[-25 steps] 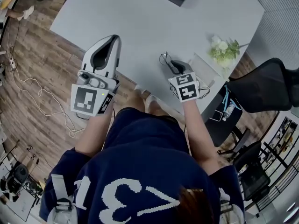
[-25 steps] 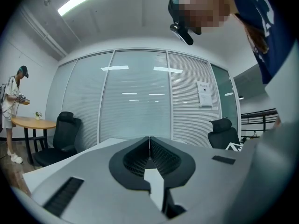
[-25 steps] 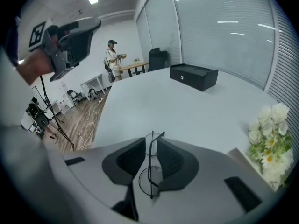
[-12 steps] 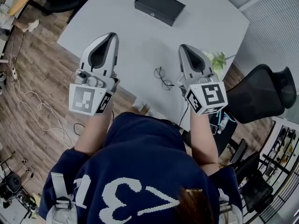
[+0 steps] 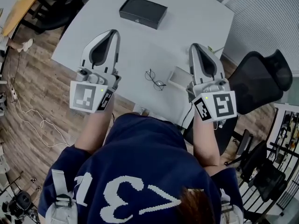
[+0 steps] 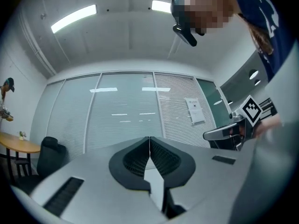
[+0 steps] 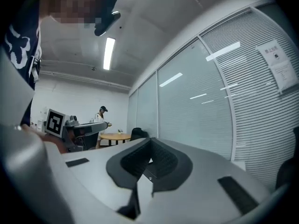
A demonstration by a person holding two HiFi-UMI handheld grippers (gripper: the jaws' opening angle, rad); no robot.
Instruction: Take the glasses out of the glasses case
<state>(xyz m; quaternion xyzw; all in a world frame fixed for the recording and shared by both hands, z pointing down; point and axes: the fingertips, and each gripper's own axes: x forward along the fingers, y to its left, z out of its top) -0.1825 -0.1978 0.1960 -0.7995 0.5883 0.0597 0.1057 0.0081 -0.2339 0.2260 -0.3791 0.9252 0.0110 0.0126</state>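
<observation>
The black glasses case (image 5: 143, 12) lies shut at the far side of the white table (image 5: 196, 17). The glasses (image 5: 154, 80), thin dark frame, lie on the table near its front edge, between my two grippers. My left gripper (image 5: 112, 33) is held up left of them, jaws together and empty. My right gripper (image 5: 195, 47) is held up to their right, also shut with nothing in it. Both gripper views look out over the room, not at the table; the left gripper (image 6: 149, 144) and right gripper (image 7: 150, 147) show their jaws meeting.
A small pale, flat item (image 5: 180, 77) lies just right of the glasses. A black office chair (image 5: 259, 80) stands at the table's right, another chair (image 5: 60, 3) at the far left. Cables (image 5: 28, 120) trail over the wood floor. A person (image 7: 100, 114) stands far off by a round table.
My right gripper has let go of the glasses, risen and moved right; they stay on the table. The left gripper has hardly moved. The case has come into view.
</observation>
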